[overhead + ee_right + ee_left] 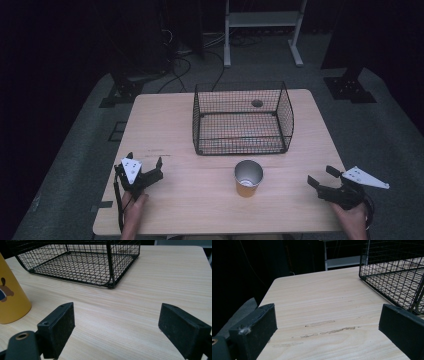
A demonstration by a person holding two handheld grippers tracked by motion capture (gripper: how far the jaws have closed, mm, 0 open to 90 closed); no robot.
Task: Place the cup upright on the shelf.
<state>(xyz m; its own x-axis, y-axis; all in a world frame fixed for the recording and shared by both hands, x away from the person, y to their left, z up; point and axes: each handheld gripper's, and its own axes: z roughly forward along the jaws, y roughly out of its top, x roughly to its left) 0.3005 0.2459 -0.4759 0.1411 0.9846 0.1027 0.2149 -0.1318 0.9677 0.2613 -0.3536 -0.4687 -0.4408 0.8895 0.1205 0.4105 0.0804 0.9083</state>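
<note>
yellow cup (248, 178) upright on desk (200, 210), just in front of wire basket (243, 119), likely staged for loading | left gripper (145, 167) left of cup, fingers wide, empty | right gripper (320, 177) right of cup, fingers wide, empty, aimed cupward

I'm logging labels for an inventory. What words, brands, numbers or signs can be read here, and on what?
No readable text anywhere.
Yellow cup: a printed picture in brown and blue, cut off by the frame edge, no letters visible.
Table: faint dark marks near the wire basket, too small to read.
Left gripper and right gripper: dots on the plates, no lettering.
</note>
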